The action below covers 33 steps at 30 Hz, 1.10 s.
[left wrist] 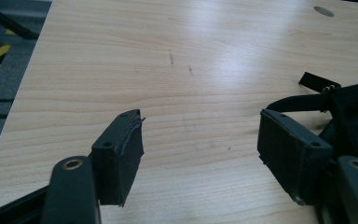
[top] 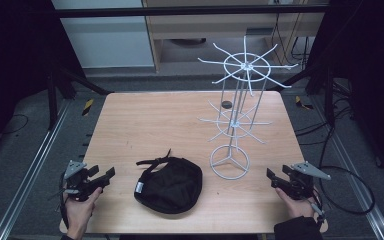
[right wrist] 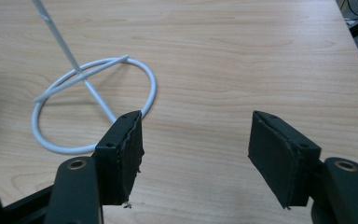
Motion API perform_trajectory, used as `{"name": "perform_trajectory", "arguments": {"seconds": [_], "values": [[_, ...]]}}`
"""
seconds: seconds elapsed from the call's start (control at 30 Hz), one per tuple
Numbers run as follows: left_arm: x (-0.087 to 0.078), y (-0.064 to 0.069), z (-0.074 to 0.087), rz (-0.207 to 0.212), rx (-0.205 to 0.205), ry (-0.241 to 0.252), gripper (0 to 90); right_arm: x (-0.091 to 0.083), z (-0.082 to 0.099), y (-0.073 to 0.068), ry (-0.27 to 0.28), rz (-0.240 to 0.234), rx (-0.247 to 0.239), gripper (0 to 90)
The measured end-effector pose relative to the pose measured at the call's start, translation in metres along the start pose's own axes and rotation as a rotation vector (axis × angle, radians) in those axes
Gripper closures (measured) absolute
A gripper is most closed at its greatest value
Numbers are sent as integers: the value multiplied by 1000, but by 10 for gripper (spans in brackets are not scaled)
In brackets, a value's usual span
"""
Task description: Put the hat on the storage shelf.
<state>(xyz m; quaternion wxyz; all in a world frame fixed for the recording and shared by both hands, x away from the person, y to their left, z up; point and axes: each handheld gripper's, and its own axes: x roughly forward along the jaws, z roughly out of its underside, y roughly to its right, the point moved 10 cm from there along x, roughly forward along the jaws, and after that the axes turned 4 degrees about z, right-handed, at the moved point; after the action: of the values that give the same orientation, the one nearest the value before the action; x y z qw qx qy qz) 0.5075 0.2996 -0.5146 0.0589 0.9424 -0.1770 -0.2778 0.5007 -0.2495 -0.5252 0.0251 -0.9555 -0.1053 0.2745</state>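
Observation:
A black cap [top: 170, 184] with a strap lies on the wooden table [top: 145, 120] near its front edge. To its right stands a white wire rack [top: 237, 112] with a ring base [right wrist: 93, 112] and spokes on two levels. My left gripper [top: 105, 176] rests at the front left of the table, open, with bare wood between its jaws; the cap's strap [left wrist: 317, 88] lies just to its right. My right gripper [top: 272, 176] sits at the front right, open and empty, a little right of the rack's base.
A small dark round hole [top: 226, 104] marks the table behind the rack, also seen as the hole [left wrist: 324, 11] far off. Metal rails run along both sides of the table. Cables lie on the floor at the right. Bare wood spreads across the table's middle and back left.

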Motion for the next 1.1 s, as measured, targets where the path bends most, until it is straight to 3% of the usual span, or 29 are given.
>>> {"name": "perform_trajectory", "arguments": {"seconds": [0.13,0.37,0.63,1.0,1.1], "values": [[-2,10,2,15,11,2,317,-2,2,-13,-1,-24,-35,344],[-6,32,4,63,54,0,354,-1,7,-52,-24,-116,-110,340],[-7,47,5,79,109,-9,388,-1,3,-85,-20,-175,-158,339],[-8,66,8,123,137,-21,433,2,-2,-116,-12,-228,-205,353],[-7,73,11,137,151,-38,440,4,-4,-131,-16,-261,-215,366]]}}
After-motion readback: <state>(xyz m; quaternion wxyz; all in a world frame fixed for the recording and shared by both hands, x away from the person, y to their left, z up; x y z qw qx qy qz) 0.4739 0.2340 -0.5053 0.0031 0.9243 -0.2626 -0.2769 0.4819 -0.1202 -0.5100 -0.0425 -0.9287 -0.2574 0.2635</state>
